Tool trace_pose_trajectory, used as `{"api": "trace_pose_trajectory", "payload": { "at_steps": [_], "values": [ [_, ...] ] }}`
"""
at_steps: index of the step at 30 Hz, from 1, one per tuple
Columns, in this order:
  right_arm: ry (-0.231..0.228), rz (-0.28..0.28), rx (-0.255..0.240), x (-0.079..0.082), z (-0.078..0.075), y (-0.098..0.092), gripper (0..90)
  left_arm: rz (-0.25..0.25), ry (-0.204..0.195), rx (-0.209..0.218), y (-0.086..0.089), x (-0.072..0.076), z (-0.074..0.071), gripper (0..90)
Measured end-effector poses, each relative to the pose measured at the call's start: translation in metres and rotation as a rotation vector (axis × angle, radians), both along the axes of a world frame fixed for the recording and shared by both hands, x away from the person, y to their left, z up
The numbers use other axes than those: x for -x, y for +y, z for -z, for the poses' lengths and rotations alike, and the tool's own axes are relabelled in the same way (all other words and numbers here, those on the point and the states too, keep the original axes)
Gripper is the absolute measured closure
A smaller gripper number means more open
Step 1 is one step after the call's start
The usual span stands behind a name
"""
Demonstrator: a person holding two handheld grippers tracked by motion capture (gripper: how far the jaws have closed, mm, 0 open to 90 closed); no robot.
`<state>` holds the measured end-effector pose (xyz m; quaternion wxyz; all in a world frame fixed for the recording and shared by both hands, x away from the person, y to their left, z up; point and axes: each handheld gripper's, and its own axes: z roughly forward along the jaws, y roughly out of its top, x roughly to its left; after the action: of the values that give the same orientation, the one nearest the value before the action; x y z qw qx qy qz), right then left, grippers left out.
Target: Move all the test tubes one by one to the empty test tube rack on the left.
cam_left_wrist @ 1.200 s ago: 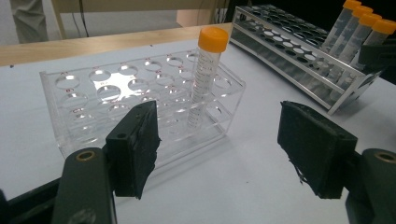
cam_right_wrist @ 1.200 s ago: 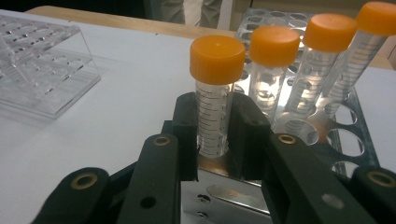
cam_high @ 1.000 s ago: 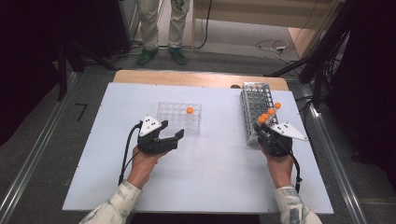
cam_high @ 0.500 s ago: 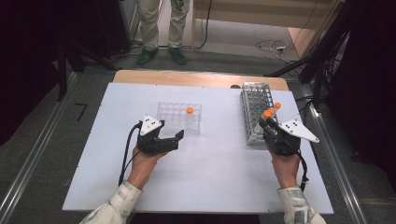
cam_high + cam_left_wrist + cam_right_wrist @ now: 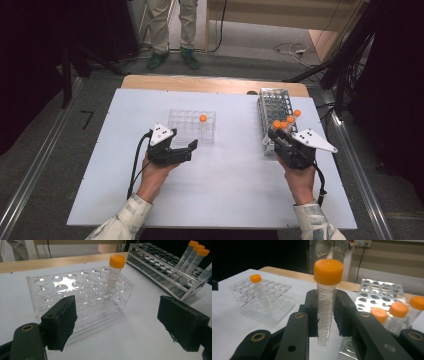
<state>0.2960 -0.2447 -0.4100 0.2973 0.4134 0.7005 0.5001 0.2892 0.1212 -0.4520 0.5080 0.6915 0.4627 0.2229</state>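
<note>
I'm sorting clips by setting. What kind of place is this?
Probably a lab-style test bench: orange-capped tube, clear plastic rack and metal rack on a white table.

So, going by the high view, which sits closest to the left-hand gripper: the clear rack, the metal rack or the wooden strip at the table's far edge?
From the left gripper:
1. Clear rack, just ahead of its jaws, holding one orange-capped tube.
2. Metal rack, off to the right.
3. Wooden strip, along the far edge.
</note>
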Motion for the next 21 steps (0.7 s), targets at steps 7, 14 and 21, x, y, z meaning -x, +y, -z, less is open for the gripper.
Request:
{"api": "trace_pose_trajectory", "payload": {
  "at_steps": [7, 14, 21],
  "values": [
    [0.031, -0.053, -0.001, 0.000, 0.007, 0.017, 71.7, 0.007, -0.004, 0.003, -0.001, 0.002, -0.002, 15.9],
    [0.056, -0.106, 0.029, 0.000, 0.017, 0.038, 71.7, 0.012, -0.004, 0.009, -0.004, 0.004, -0.006, 15.6],
    [0.077, -0.158, 0.052, 0.001, 0.025, 0.056, 71.7, 0.035, 0.015, 0.026, -0.009, 0.004, -0.008, 13.7]
  ]
}}
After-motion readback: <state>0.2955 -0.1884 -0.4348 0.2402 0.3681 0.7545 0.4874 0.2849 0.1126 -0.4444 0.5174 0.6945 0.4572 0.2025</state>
